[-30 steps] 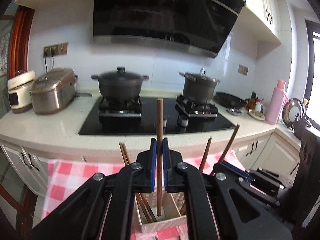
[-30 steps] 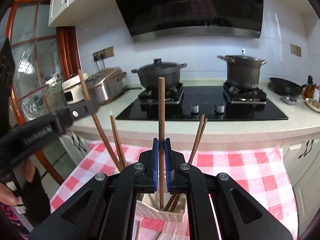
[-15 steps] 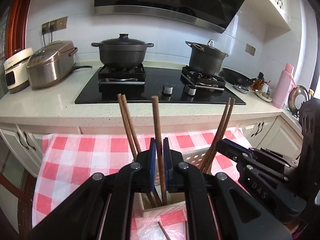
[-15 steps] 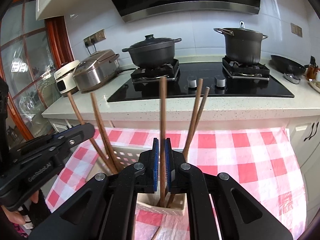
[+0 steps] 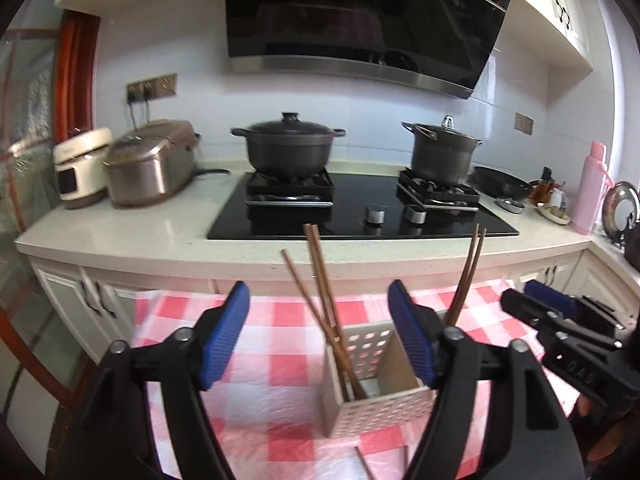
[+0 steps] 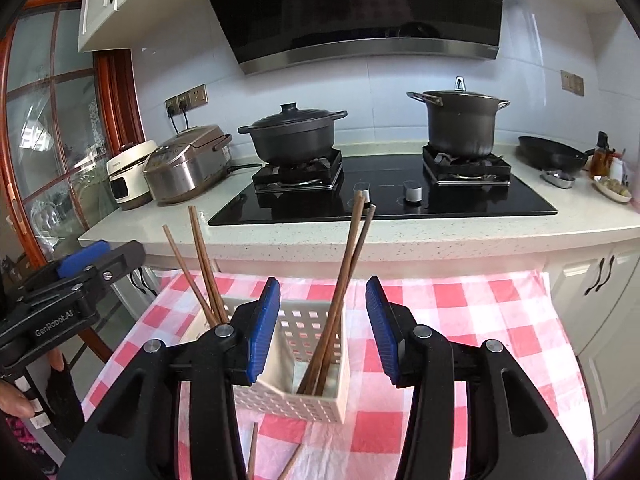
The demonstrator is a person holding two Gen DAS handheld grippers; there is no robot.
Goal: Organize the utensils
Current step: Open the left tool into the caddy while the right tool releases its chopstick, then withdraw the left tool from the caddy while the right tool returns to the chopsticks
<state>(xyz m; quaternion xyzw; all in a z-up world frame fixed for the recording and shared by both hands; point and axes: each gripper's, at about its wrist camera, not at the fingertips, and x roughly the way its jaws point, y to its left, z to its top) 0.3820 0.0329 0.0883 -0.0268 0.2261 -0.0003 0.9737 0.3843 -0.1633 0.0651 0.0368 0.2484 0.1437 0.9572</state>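
While both sets of jaws have just been opening, nothing is gripped: the left gripper [image 5: 318, 330] is spread wide, the right gripper [image 6: 323, 322] narrower. Brown wooden chopsticks [image 6: 340, 292] are leaned inside the white perforated plastic holder [image 6: 296, 400] on the red-checked tablecloth [image 6: 460, 320].

Loose chopsticks [image 6: 253, 450] on the cloth run off the bottom edge
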